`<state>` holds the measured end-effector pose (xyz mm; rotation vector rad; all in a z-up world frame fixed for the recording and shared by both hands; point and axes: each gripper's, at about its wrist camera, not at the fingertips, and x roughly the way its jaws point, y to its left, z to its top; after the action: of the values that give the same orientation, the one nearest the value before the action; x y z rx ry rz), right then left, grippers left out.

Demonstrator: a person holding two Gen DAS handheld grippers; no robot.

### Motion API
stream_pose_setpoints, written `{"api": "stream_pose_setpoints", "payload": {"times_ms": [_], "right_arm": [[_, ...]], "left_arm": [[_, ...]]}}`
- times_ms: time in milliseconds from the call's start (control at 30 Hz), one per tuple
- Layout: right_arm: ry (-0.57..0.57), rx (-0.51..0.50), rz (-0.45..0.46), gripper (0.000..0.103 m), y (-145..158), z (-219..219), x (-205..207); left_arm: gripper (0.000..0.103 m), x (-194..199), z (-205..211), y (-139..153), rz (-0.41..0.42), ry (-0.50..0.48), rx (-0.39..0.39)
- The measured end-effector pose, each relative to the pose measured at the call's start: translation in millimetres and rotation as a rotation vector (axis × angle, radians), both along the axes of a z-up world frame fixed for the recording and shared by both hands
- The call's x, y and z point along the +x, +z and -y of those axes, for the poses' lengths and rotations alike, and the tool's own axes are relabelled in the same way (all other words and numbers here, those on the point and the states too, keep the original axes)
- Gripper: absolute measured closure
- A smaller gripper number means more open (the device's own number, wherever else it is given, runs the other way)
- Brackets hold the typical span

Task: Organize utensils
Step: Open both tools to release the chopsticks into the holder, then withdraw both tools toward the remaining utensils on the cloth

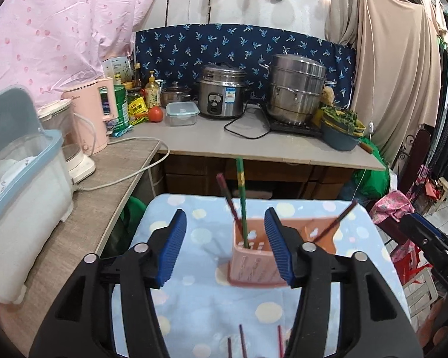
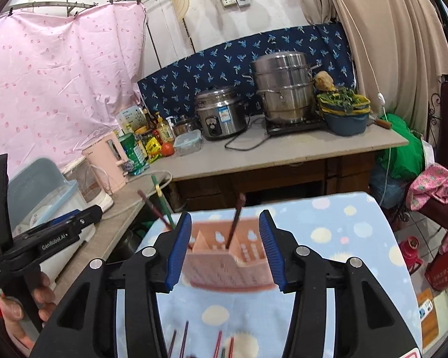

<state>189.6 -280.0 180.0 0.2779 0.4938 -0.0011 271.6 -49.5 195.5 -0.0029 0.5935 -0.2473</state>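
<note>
A pink slotted utensil holder (image 1: 254, 264) stands on a small table with a blue dotted cloth (image 1: 212, 307). A green chopstick (image 1: 241, 197) and dark red chopsticks (image 1: 227, 198) stand in it; another red one (image 1: 336, 223) leans right. Several loose chopsticks (image 1: 243, 340) lie on the cloth near me. My left gripper (image 1: 225, 246) is open and empty above the cloth, just left of the holder. In the right wrist view my right gripper (image 2: 225, 246) is open and empty, with the holder (image 2: 228, 264) between its fingers and loose chopsticks (image 2: 185, 338) below.
A grey counter (image 1: 254, 143) behind holds a rice cooker (image 1: 222, 92), steamer pot (image 1: 295, 89), blue basin of greens (image 1: 342, 131), pink kettle (image 1: 92, 113), tomato and bottles. A dish box (image 1: 21, 179) stands at left. The left gripper's body (image 2: 44, 244) shows at left in the right view.
</note>
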Motion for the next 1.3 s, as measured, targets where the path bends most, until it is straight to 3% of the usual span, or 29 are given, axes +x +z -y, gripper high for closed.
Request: {"api": "stream_pose_setpoints", "payload": {"times_ms": [267,500,700,867,1033,1300], "right_arm": [[-0.007,-0.022,-0.119,0.056,-52.0,-13.1,-79.8],[0.008,-0.109,-0.218,0.056,-101.8,-41.5,-144.1],[0.035,-0.122,-0.288,0.056,-142.4,-62.2,-182.8],[0.056,-0.130,-0.331,0.058,-168.1,-75.6,-198.9],[0.069,-0.129,-0.361,0.068,-185.1,-83.7,-201.2],[0.078,-0.124,-0.385,0.076,-197.2,-91.7,-198.8]], "left_arm": [[0.049,-58.1,-23.6,-41.6,-0.073,0.009,0.037],[0.049,-110.0,-37.3,-93.5,-0.148,0.010,0.078],[0.049,-149.1,-42.2,-129.7,-0.196,-0.001,0.119],[0.049,-176.4,-43.1,-153.5,-0.220,-0.009,0.152],[0.049,-192.3,-45.5,-171.0,-0.259,-0.017,0.140],[0.049,-207.5,-45.0,-191.8,-0.310,-0.031,0.136]]}}
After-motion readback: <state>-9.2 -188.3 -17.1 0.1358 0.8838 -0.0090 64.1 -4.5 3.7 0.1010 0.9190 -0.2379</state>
